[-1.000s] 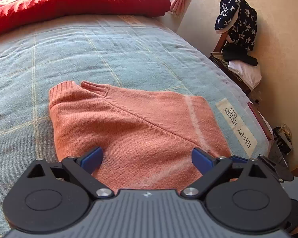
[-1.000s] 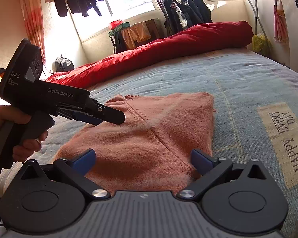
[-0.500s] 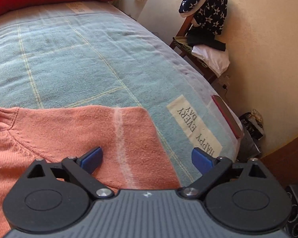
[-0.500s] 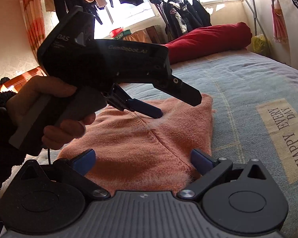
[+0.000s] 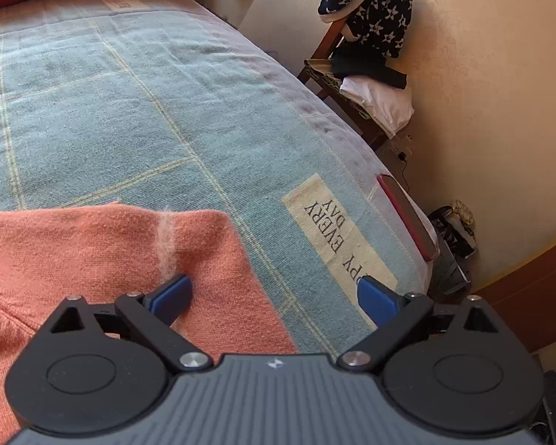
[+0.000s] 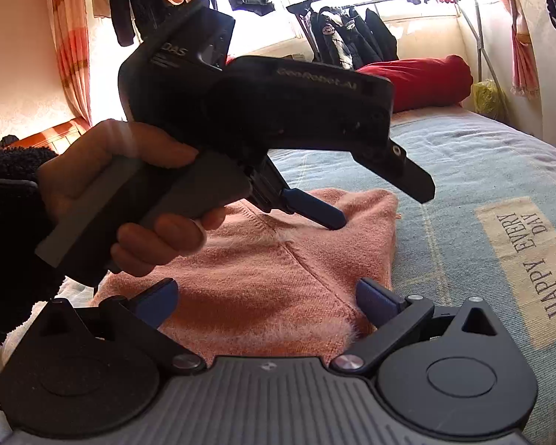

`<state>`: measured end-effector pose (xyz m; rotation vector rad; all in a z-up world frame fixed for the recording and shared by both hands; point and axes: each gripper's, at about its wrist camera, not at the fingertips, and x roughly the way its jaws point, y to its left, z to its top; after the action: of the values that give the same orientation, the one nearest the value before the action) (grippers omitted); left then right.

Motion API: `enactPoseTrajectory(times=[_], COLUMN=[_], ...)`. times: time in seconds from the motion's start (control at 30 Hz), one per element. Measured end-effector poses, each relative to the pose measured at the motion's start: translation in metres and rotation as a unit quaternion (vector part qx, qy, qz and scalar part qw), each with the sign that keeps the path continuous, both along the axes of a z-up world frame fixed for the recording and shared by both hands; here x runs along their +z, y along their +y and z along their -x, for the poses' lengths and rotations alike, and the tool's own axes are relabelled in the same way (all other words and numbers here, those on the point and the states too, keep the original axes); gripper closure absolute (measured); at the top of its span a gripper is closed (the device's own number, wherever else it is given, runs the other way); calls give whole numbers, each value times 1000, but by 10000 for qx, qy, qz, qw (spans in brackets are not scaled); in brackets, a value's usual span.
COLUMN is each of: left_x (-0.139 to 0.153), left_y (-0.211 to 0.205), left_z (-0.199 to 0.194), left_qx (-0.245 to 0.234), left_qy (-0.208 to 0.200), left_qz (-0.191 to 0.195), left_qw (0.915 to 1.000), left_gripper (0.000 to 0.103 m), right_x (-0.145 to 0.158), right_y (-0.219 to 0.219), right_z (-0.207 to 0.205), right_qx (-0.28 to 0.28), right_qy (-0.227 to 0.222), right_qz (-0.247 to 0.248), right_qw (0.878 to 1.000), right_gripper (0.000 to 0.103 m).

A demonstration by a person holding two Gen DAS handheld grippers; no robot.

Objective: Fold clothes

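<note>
A bed (image 5: pixel 137 85) carried everything, spread with a pale blue checked blanket (image 6: pixel 474 170) that bore a cream patch reading "HAPPY EVERY DAY" (image 5: pixel 333 233). A salmon-pink knitted sweater (image 6: pixel 278 278) lay flat on it, folded, one edge just beside the patch. Far up the bed, a rolled red duvet (image 6: pixel 419 78) lay across the blanket.

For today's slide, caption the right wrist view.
Left gripper open above folded pink sweater on blue bedspread.

Salmon-pink knit sweater (image 6: pixel 278 282), folded, lying flat on bed
</note>
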<state>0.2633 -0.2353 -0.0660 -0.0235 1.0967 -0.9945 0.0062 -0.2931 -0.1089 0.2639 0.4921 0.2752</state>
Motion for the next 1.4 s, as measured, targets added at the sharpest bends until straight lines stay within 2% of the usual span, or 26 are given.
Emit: enactPoseTrajectory(times=[0.1,0.27,0.43,0.57,0.73,0.83,0.97,1.1,1.27,1.4], left_x=[15,42,34,24,26,11,12,24,12,18], left_y=[9,54,108,146,165,172,183,183,179,195], left_z=[10,45,83,112,145,151,154,157,153,147], left_qx=[70,124,542,904,1092,1269,1366,1328,1383,1579], left_qy=[-113,-412,-507,-630,-801,-534,-412,-551,-278,-131], left_qz=[-69,-58,-205,7,11,-60,138,325,217,612], left_qw=[9999,9991,9970,9939,9908,9905,9897,9891,9898,9855], left_gripper=[7,7,7,7,7,7,7,7,7,7], right_x=[10,22,30,33,29,17,7,9,15,14], right_y=[2,-2,10,18,28,32,25,18,8,-6], right_z=[10,43,71,81,89,88,95,100,94,91], right_qx=[-98,37,67,134,314,212,140,-36,-156,-212], right_qy=[83,144,161,140,151,491,694,652,527,612], right_qz=[192,-61,-44,-94,26,136,17,-64,-271,-457], right_qw=[9997,9999,9998,9998,9994,9985,9975,9978,9981,9969], right_gripper=[0,0,0,0,0,0,0,0,0,0])
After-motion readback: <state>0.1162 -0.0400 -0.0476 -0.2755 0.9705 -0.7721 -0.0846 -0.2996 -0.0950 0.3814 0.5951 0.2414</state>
